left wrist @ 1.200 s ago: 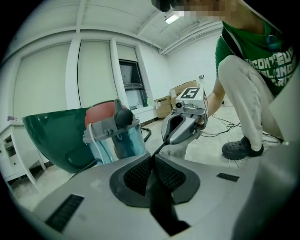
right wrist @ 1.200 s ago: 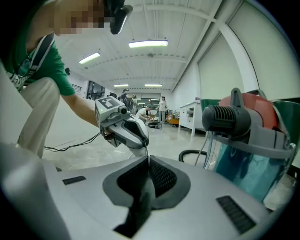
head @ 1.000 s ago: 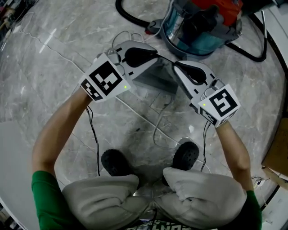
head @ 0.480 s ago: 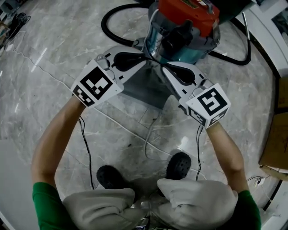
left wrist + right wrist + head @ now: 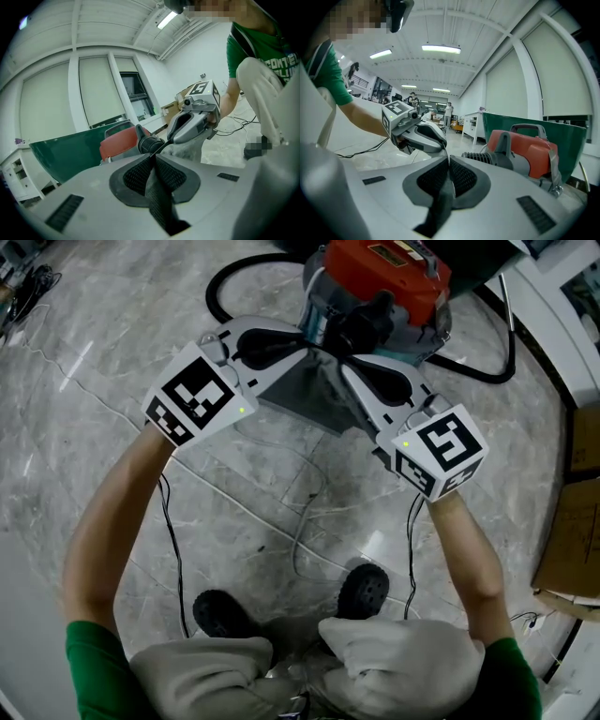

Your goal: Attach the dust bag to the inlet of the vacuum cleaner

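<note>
One dust bag (image 5: 305, 395) hangs grey between the two hand-held grippers, just in front of the one vacuum cleaner (image 5: 389, 277). Whether the bag touches the cleaner is hard to tell. The left hand-held gripper (image 5: 302, 351) and the right hand-held gripper (image 5: 339, 365) are each closed on the thin top edge of the bag, which hides that edge and its opening. The picture border cuts off the top of the vacuum cleaner, and I cannot make out its inlet. A black hose (image 5: 225, 287) lies on the floor (image 5: 112, 343).
</note>
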`<act>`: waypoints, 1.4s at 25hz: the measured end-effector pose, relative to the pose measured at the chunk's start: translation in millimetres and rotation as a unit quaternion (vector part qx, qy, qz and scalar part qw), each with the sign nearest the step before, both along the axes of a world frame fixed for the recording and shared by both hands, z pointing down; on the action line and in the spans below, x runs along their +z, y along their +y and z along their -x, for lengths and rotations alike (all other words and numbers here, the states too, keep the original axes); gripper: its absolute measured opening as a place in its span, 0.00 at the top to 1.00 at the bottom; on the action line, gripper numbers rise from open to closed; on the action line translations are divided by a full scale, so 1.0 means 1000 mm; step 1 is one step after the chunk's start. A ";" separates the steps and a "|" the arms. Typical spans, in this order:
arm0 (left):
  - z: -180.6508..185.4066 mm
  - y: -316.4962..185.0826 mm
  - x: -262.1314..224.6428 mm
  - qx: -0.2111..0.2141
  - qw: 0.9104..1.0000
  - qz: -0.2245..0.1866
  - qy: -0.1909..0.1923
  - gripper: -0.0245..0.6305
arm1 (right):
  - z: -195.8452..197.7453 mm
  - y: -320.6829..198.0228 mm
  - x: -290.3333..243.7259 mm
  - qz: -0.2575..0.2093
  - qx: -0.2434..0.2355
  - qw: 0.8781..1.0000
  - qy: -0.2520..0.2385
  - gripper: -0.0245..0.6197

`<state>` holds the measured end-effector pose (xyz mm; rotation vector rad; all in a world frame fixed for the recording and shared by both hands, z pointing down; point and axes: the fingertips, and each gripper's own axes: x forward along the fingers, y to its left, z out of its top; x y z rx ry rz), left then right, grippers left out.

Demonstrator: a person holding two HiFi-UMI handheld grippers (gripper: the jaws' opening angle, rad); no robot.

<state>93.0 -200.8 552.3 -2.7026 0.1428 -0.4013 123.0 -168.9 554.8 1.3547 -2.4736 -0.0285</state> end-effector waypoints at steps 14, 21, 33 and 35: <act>-0.019 -0.014 -0.018 -0.016 1.000 -0.026 0.004 0.91 | -0.017 -0.012 -0.016 -0.004 0.024 1.000 -0.015 0.93; -0.029 -0.021 -0.019 -0.020 0.999 -0.042 -0.008 0.91 | -0.021 -0.013 -0.016 -0.004 0.026 0.999 -0.033 0.94; -0.039 -0.026 -0.018 -0.023 0.999 -0.038 -0.002 0.90 | -0.030 -0.017 -0.020 -0.019 0.014 0.999 -0.042 0.94; -0.041 -0.028 -0.018 -0.023 0.999 -0.042 -0.004 0.90 | -0.031 -0.018 -0.020 -0.022 0.014 0.999 -0.043 0.94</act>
